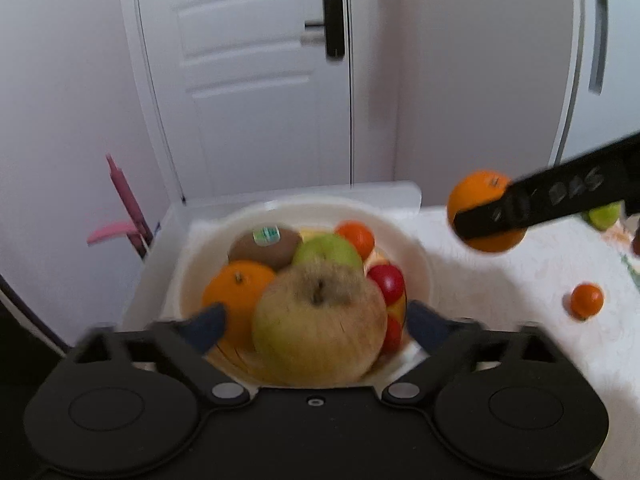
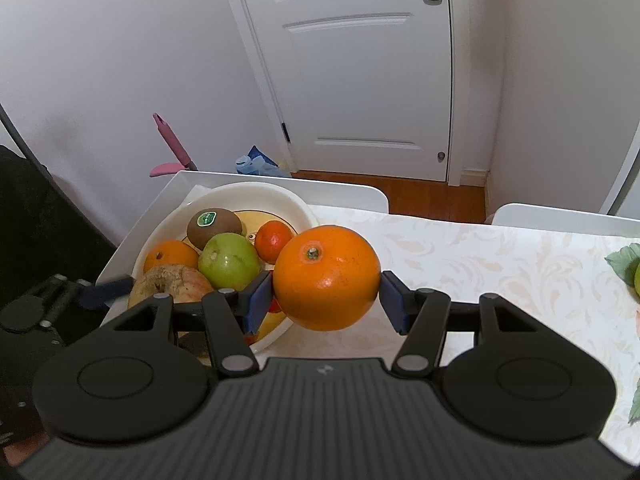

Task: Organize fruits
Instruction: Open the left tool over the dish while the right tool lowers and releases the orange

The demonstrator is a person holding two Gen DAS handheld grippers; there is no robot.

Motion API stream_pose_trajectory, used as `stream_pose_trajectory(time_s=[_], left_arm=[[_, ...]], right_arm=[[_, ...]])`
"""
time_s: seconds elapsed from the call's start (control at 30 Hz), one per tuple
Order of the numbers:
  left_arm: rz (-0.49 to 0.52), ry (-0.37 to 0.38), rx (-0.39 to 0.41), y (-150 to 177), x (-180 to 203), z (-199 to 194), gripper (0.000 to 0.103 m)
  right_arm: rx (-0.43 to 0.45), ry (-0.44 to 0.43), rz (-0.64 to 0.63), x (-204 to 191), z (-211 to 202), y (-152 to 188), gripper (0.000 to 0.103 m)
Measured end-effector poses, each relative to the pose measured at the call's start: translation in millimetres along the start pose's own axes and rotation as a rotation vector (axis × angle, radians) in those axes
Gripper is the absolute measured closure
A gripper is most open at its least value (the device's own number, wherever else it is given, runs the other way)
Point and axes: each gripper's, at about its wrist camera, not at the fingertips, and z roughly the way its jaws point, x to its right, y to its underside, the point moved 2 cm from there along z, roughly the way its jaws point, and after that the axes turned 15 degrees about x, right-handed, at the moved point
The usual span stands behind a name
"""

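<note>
Here the right gripper (image 2: 326, 300) is clamped on a large round orange (image 2: 326, 278), its blue pads pressing on both sides, and holds it in the air just beside the rim of a wide white ceramic bowl (image 2: 298, 202). The left gripper (image 1: 316, 322) stands wide apart over the bowl, its pads clear of the big russet yellow-brown apple (image 1: 320, 322) that lies between them on the heap. Around that apple in the bowl lie a second orange (image 1: 238, 284), a brown kiwi with a green sticker (image 1: 266, 246), a green apple (image 1: 328, 250), a small tangerine (image 1: 356, 236) and a red fruit (image 1: 388, 282). Another small tangerine (image 1: 586, 300) sits apart on the patterned white worktop (image 1: 500, 280).
</note>
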Motion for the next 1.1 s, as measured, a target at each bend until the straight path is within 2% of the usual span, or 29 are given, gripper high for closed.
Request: stream_pose_trajectory(time_s=[0.2,0.4,0.7,1.1], left_arm=[[-0.029,-0.005,0.003,-5.8,-10.0,-6.0,0.000],[-0.064,-0.044,-0.008,-5.1,-25.7,-11.3,0.000],[-0.139,-0.055,-0.023,-4.0,-43.5,-22.6,0.000],[-0.143,-0.040,-0.025,-2.5,-52.5,-17.9,0.000]], right_arm=[[0.008,-0.015,-0.023,-10.2,3.3,-9.6,0.030],[0.009,-0.058,-0.072,-25.9,17.6,-23.1,0.030],[-0.005,-0.125,-0.135,-50.3,62.5,-37.2,0.030],[-0.052,-0.160,-0.146,-63.1,125.4,-31.1,0.030]])
